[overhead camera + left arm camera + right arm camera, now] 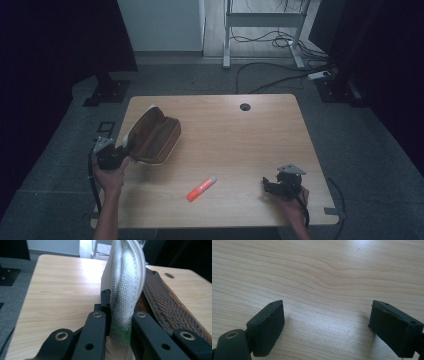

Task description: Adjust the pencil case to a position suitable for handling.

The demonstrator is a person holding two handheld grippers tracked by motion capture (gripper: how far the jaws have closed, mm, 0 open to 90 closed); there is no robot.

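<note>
A brown and white zip pouch (152,136) lies open on the left part of the wooden table (240,135), its near end raised. My left gripper (121,156) is shut on the pouch's white edge. In the left gripper view the white woven edge (126,285) is pinched between the black jaws, and the brown mesh side (167,307) falls away to the right. An orange marker (201,188) with a pale cap lies near the front middle of the table. My right gripper (269,185) rests at the front right, open, with bare wood (327,322) between its jaws.
A round cable hole (245,106) sits near the table's far edge. Beyond the table are a white desk frame (262,20), loose cables (280,75) on the grey floor and dark stands at both sides.
</note>
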